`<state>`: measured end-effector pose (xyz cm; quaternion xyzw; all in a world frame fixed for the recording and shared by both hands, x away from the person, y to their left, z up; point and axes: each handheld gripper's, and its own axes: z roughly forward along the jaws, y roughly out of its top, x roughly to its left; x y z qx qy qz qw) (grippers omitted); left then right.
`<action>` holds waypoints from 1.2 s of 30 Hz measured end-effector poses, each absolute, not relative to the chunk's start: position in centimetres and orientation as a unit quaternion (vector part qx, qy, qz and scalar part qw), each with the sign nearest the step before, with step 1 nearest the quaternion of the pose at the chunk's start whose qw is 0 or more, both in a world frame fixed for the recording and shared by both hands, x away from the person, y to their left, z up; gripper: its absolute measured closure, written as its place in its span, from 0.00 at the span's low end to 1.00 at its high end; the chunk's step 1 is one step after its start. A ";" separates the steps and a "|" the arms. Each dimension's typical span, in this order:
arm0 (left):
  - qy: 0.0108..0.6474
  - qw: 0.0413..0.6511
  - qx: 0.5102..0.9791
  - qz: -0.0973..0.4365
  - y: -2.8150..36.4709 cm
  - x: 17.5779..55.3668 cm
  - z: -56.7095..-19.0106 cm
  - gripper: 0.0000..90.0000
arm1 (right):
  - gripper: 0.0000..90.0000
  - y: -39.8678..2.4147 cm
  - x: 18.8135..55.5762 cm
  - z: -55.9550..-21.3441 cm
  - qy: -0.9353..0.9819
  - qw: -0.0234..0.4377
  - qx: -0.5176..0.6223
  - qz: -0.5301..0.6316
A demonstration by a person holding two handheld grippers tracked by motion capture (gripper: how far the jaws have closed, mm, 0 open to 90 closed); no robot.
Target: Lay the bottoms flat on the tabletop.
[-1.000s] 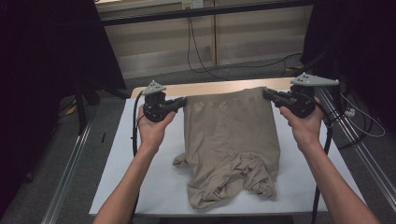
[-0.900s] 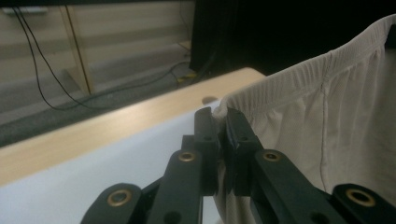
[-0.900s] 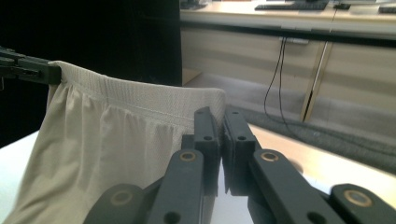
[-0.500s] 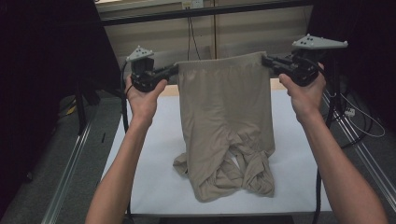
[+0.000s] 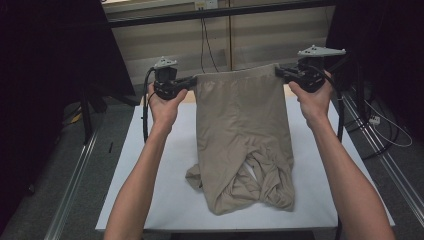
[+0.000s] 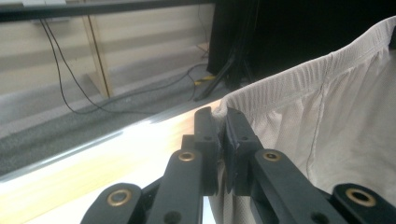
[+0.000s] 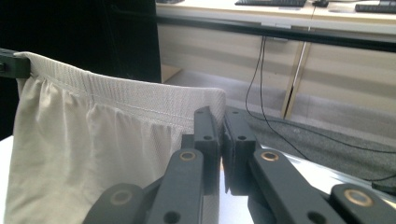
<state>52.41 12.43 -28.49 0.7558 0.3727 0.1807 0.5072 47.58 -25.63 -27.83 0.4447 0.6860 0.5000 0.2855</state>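
The left hand-held gripper (image 5: pixel 191 81) is clamped on one end of the waistband of a pair of beige shorts (image 5: pixel 242 130); in the left gripper view its jaws stand pressed together with the ribbed elastic edge of the shorts (image 6: pixel 327 107) pinched between them. The right hand-held gripper (image 5: pixel 278 73) is clamped the same way on the other end of the waistband, and in the right gripper view the band of the shorts (image 7: pixel 116 126) runs from its closed jaws across to the far gripper at the left edge. Each gripper is gripped by a bare hand, the left hand (image 5: pixel 164 104) and the right hand (image 5: pixel 312 100). Between the grippers the waistband is stretched nearly level, above the far edge of the counter (image 5: pixel 165 200). From the waistband the shorts hang down and toward the person; their lower part lies bunched and crumpled on the white counter top, near its front edge and a little right of its middle. Beyond the waistband, past the counter, black cables (image 5: pixel 207 45) hang against a pale wall panel.
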 end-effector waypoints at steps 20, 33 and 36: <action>0.417 0.452 0.776 0.141 11.1 55.3 -36.8 0.91 | 0.93 -26.0 50.5 -37.0 0.705 0.257 0.481 0.455; 0.424 0.433 0.779 0.160 11.5 52.8 -37.9 0.35 | 0.51 -26.6 48.7 -37.7 0.699 0.261 0.504 0.434; 0.414 0.436 0.783 0.155 11.6 50.7 -38.4 0.30 | 0.51 -26.1 46.8 -38.0 0.706 0.252 0.493 0.442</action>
